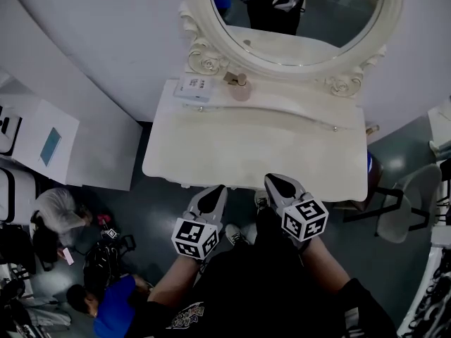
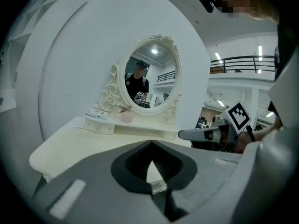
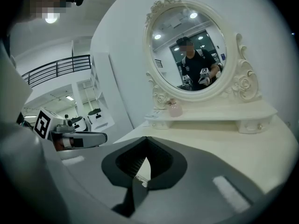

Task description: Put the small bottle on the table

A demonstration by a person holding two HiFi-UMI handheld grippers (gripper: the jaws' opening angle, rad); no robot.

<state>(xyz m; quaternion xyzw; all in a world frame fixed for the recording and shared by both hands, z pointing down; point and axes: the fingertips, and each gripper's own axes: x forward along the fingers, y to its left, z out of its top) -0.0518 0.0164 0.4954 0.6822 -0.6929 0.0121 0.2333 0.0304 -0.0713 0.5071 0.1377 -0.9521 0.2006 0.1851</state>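
The small pink bottle [image 1: 239, 89] stands upright on the raised back shelf of the cream dressing table [image 1: 232, 153], below the oval mirror [image 1: 303, 20]. It shows too in the left gripper view [image 2: 126, 116] and the right gripper view [image 3: 175, 108]. My left gripper [image 1: 213, 192] and right gripper [image 1: 278, 182] hover side by side at the table's near edge, far from the bottle. Both are shut with nothing between the jaws. Each gripper's own view looks over its shut jaws, left gripper [image 2: 150, 146] and right gripper [image 3: 146, 139], toward the table.
A white box [image 1: 194, 86] lies on the shelf left of the bottle. A white cabinet [image 1: 42, 143] stands at the left and a grey chair [image 1: 416, 196] at the right. People crouch on the floor at lower left [image 1: 106, 308].
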